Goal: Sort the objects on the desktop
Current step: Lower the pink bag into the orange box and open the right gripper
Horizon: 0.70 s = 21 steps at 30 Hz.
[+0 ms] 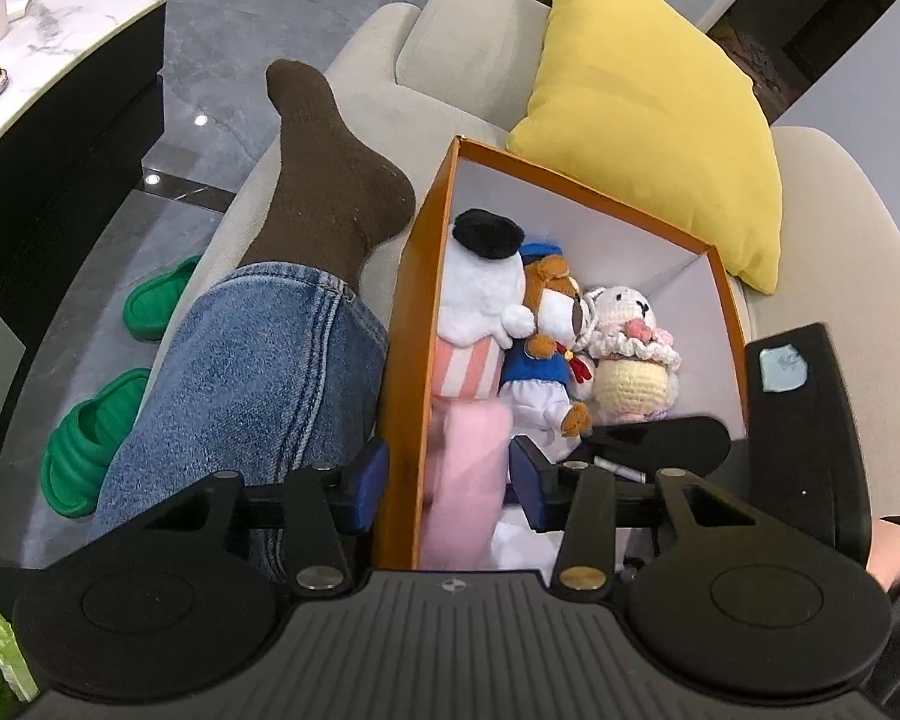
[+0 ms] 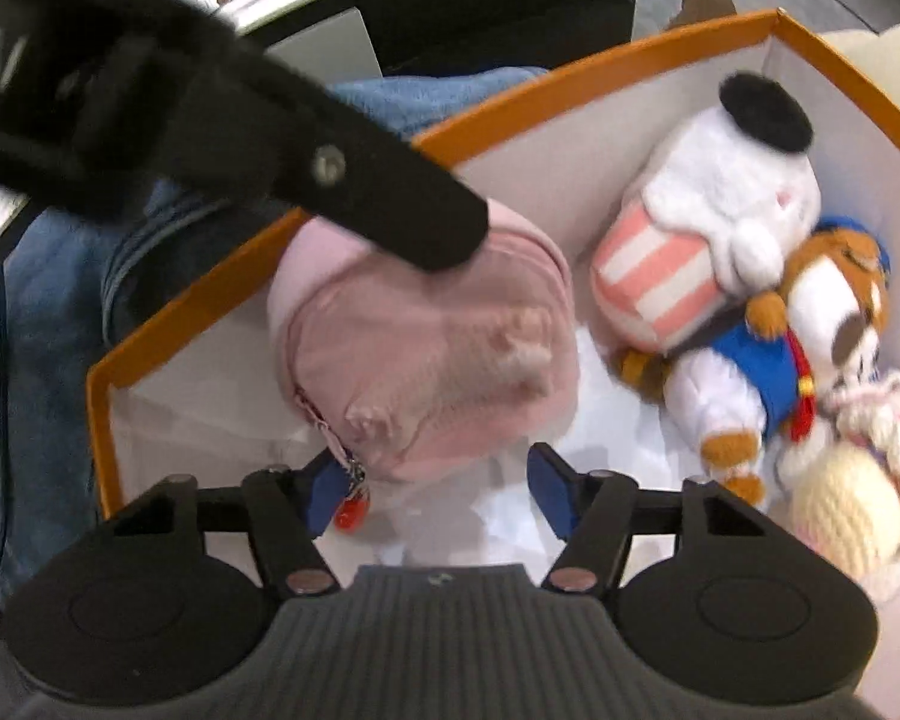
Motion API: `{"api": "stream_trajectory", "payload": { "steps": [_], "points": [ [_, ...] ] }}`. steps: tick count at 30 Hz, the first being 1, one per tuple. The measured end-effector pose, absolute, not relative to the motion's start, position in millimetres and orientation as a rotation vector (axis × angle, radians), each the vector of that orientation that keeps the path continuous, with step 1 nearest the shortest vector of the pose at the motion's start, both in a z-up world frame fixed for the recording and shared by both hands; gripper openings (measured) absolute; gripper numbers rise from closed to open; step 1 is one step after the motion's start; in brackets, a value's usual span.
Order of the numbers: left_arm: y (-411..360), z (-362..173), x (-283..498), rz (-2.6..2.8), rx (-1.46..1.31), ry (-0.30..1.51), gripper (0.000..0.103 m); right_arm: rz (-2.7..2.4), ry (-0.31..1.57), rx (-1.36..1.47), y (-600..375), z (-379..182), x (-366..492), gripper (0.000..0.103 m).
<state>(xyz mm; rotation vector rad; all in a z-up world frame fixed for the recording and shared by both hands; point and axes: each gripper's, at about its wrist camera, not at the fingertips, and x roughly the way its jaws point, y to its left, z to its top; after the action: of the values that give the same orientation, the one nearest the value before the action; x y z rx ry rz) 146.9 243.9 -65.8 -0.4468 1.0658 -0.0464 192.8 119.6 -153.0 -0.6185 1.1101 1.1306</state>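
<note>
Lying inside the orange cardboard box (image 2: 258, 276) near its left wall, a soft pink plush pouch (image 2: 426, 348) is straddled by the right tongs (image 2: 432, 486), grip uncertain; the left tongs (image 1: 450, 480) straddle the box wall, grip unclear. Only the left view shows the yellow cushion (image 1: 648, 120).

A beige sofa (image 1: 474, 48) carries an orange box (image 1: 411, 276), a yellow cushion (image 1: 648, 114) behind it, and a person's outstretched leg (image 1: 258, 372) alongside.
</note>
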Motion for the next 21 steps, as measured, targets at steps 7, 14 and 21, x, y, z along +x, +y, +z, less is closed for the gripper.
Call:
{"api": "stream_trajectory", "payload": {
  "steps": [7, 14, 21],
  "points": [
    [244, -72, 155, -0.037, -0.439, 1.065, 0.041, 1.151, 1.011, -0.659, 133, -153, 200, 0.05],
    [243, -69, 155, -0.028, -0.422, 1.058, 0.042, 1.111, 1.035, -0.663, 131, -148, 198, 0.065],
    [229, -31, 132, -0.013, -0.365, 0.973, 0.041, 1.067, 0.99, -0.561, 93, -101, 190, 0.069]
  ]
}}
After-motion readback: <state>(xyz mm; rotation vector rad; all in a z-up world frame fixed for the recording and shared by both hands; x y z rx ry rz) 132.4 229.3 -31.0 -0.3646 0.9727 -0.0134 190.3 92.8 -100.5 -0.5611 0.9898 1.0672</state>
